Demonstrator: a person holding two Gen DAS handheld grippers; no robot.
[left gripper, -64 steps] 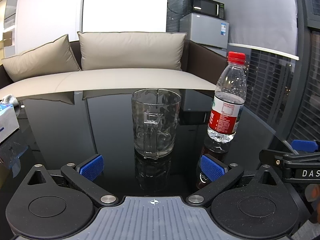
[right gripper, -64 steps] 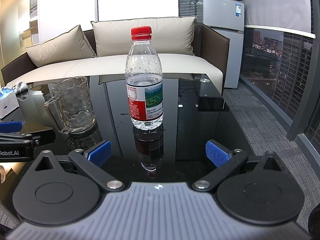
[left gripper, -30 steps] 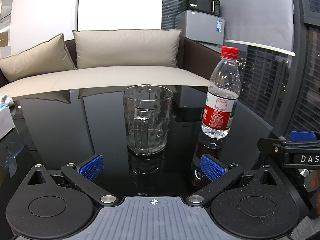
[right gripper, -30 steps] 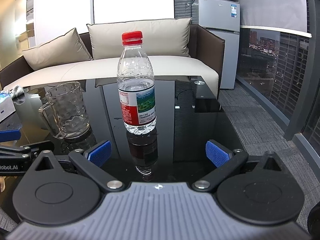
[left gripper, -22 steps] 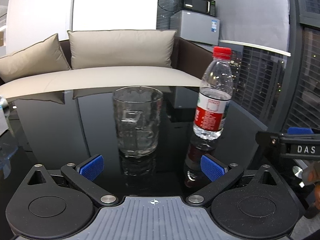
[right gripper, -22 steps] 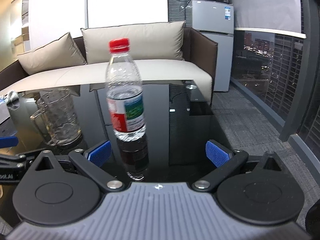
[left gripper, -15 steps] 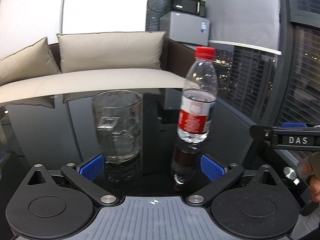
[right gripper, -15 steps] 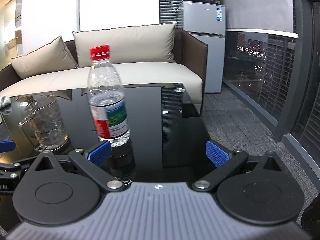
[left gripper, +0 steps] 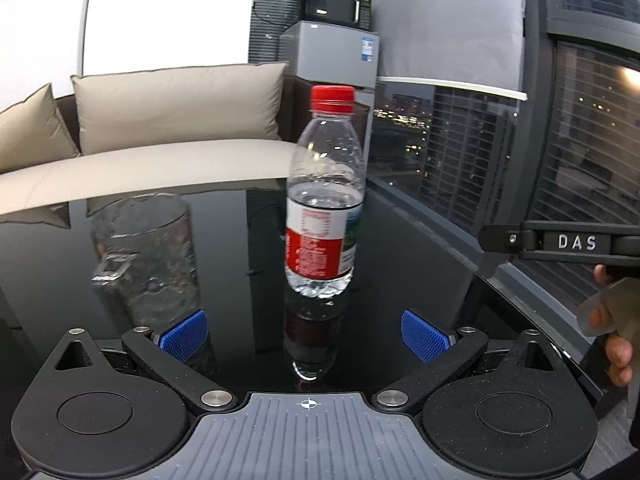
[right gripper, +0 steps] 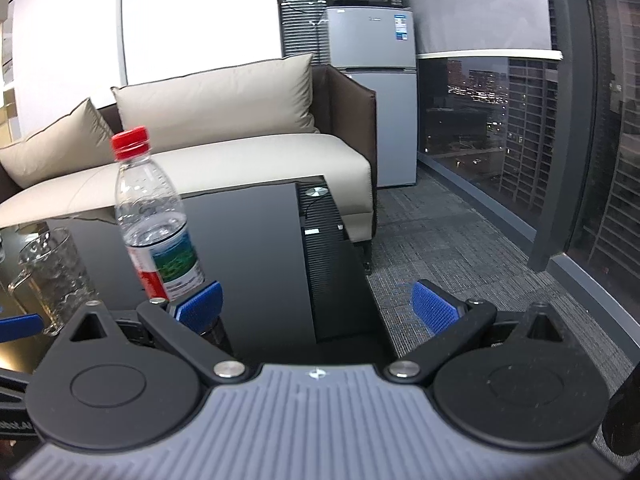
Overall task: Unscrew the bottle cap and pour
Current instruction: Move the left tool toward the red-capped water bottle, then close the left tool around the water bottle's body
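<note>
Looking at L wrist view first: bottle (left gripper: 324, 208) stands upright on black glass table (left gripper: 420, 256), red cap (left gripper: 333, 99) on, roughly half full. It sits dead ahead of left gripper (left gripper: 304, 334), centred between the two blue pads (left gripper: 184, 334), a bit beyond the tips, not touching. Fingers spread wide, nothing held. Glass mug (left gripper: 144, 256) is left of bottle, near but apart, blurred, looks empty. Right of bottle, the other gripper's arm pokes in w/ a hand (left gripper: 612, 320) on its trigger.

R wrist view: bottle (right gripper: 154, 220) is off to the left, just behind right gripper's (right gripper: 316, 308) left pad (right gripper: 200, 308); can't tell if touching. Gap between the fingers faces table (right gripper: 260, 248) edge and carpet, not the bottle. Fingers wide, empty. Mug (right gripper: 52, 276) further left of bottle.

Judgement: nothing unscrewed yet, task at the approach stage. Bottle long axis vertical, so a level side grasp on the body fits. L is the lined-up one; likely L clamps body, R then needs to swing left and up to reach cap.
</note>
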